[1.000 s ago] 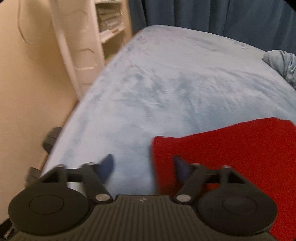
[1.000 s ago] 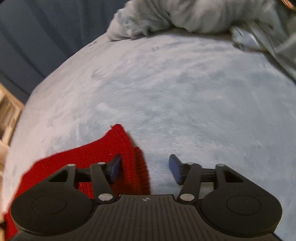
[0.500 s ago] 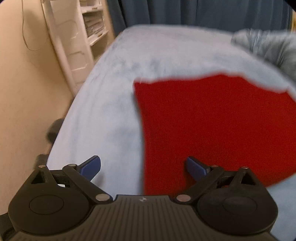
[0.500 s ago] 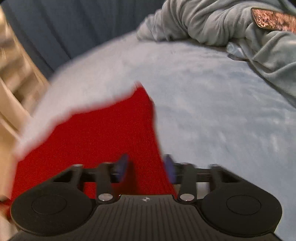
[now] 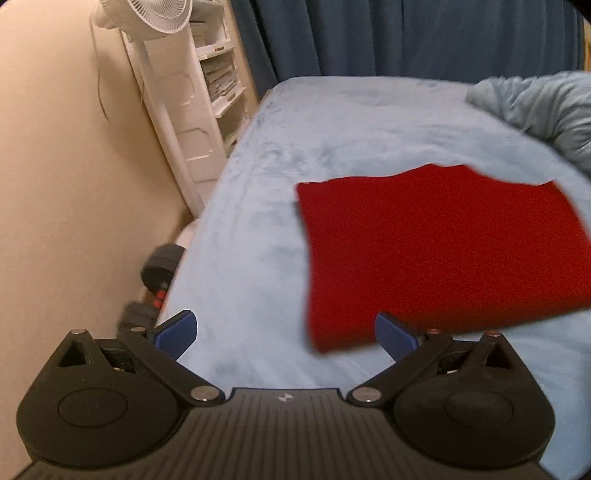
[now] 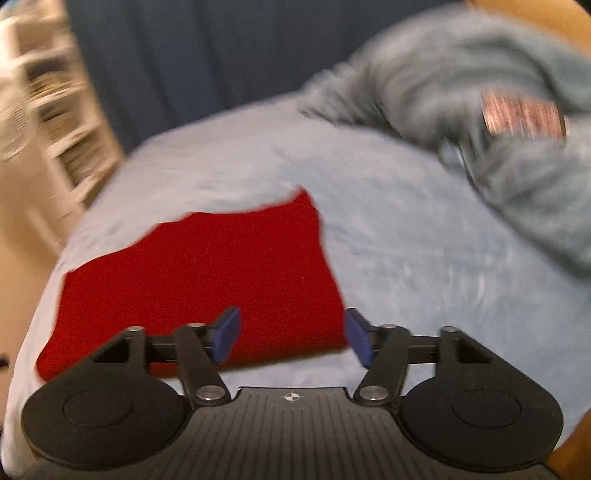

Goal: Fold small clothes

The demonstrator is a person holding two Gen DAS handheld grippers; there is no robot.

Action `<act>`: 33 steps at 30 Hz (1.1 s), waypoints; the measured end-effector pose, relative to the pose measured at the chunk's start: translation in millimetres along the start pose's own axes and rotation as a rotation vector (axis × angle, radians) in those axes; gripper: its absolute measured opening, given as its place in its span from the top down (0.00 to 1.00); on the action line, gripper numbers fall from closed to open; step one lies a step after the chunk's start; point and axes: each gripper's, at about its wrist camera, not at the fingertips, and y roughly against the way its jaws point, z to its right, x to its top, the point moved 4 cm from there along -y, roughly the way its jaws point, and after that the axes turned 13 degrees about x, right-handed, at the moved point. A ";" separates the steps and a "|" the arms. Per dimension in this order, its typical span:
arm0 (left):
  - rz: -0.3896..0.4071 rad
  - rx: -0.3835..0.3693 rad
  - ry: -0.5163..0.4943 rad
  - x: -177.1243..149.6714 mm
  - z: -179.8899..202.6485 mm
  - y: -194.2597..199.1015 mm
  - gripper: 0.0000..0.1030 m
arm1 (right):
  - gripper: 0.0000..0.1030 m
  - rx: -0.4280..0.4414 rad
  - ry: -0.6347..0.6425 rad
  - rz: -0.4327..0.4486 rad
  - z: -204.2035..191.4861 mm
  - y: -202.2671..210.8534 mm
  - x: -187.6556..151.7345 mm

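A folded red cloth (image 5: 436, 251) lies flat on the light blue bed (image 5: 258, 229). It also shows in the right wrist view (image 6: 207, 284). My left gripper (image 5: 286, 334) is open and empty, held above the bed at the cloth's near left corner. My right gripper (image 6: 291, 338) is open and empty, held above the cloth's near right corner. Neither gripper touches the cloth. The right wrist view is blurred by motion.
A crumpled grey-blue blanket (image 6: 498, 122) lies at the far right of the bed, with a patterned flat object (image 6: 522, 114) on it. A white shelf unit (image 5: 207, 92) and a fan (image 5: 155, 14) stand left of the bed. Dumbbells (image 5: 159, 273) lie on the floor. Dark blue curtains (image 5: 406, 37) hang behind.
Both grippers have pulled back and up from the red cloth. The left jaws have opened wide. The right jaws narrowed, then opened again. The cloth now lies folded and free.
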 end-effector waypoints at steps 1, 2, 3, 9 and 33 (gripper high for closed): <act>-0.003 -0.009 0.012 -5.7 3.2 16.4 0.00 | 0.26 0.000 0.031 0.007 -11.5 13.3 -5.0; -0.010 -0.020 0.029 -12.3 5.5 33.4 0.00 | 0.24 0.005 0.049 0.010 -21.9 25.3 -12.1; -0.016 -0.037 0.044 -19.3 7.5 49.1 0.00 | 0.24 0.013 0.052 0.009 -28.7 35.1 -18.8; -0.023 -0.066 0.118 -71.6 21.5 118.1 0.00 | 0.23 0.034 0.098 -0.023 -61.8 79.6 -70.2; 0.021 -0.064 0.095 -87.0 12.9 180.6 0.00 | 0.23 0.050 0.135 0.033 -96.4 129.9 -90.5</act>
